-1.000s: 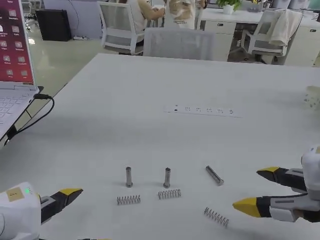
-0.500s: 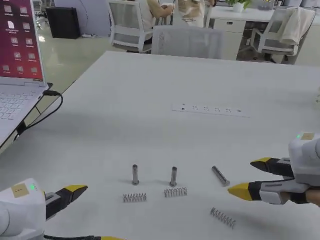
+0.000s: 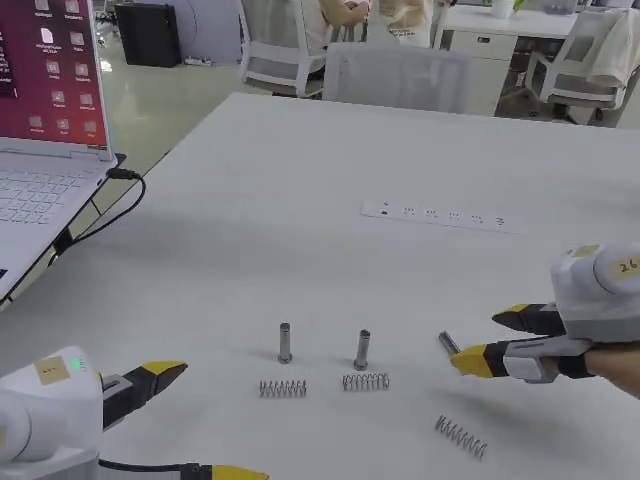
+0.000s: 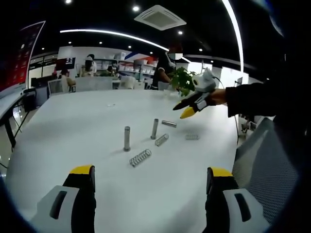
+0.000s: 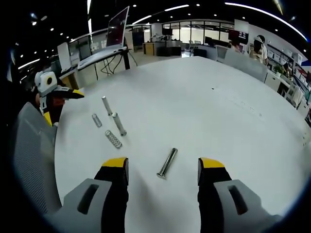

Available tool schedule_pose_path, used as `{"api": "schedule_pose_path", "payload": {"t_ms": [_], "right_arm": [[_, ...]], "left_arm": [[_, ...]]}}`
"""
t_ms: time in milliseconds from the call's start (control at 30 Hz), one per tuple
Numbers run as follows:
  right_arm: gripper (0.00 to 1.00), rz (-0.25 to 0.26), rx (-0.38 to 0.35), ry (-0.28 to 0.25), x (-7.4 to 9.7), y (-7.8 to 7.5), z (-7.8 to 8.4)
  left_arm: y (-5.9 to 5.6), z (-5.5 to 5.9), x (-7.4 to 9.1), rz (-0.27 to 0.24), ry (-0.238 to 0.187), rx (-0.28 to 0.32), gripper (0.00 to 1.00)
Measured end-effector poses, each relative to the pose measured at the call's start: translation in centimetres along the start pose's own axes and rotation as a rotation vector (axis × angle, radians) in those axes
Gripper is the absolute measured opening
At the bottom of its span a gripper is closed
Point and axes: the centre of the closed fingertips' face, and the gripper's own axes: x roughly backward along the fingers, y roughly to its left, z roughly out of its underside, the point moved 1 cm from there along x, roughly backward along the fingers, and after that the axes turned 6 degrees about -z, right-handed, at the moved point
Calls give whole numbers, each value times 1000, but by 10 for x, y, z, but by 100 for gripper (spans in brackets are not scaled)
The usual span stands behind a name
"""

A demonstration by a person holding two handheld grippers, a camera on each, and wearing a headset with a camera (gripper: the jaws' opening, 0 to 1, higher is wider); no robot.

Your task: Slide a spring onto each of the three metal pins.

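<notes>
White bench [image 3: 300, 180] takes up most of my head view. Laptop [image 3: 45, 110] is open at its left edge, chairs [image 3: 400, 75] at the far side. L gripper [image 3: 225, 421] sits low at bottom left over the near edge, jaws wide apart and empty. R gripper [image 3: 476, 340] comes in from the right, jaws also apart and empty, lower tip just beside the third pin [image 3: 447, 342]. That pin lies flat on the bench. In the right gripper view it's just ahead of the jaws, in line w/ the gap btwn them, untouched. Socket strip [image 3: 440, 215] is set into the bench further back. Left pin [image 3: 285, 342] and mid pin [image 3: 362, 350] stand upright, side by side but apart. All 3 springs lie loose on the bench: left spring [image 3: 283, 388] just in front of the left pin, mid spring [image 3: 366, 381] just in front of the mid pin, right spring [image 3: 461, 438] nearer me than the third pin, below the R gripper.
</notes>
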Motion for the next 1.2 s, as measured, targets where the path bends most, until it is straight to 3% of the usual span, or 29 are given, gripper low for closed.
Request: {"api": "schedule_pose_path", "payload": {"t_ms": [500, 667, 1200], "right_arm": [[42, -14, 3, 78, -24, -9, -4], [35, -10, -29, 104, -31, -13, -3], [22, 37, -94, 192, -43, -13, 7]], "left_arm": [[1, 3, 1, -6, -2, 17, 91], [1, 3, 1, -8, -3, 21, 90], [6, 3, 3, -21, -11, 28, 89]]}}
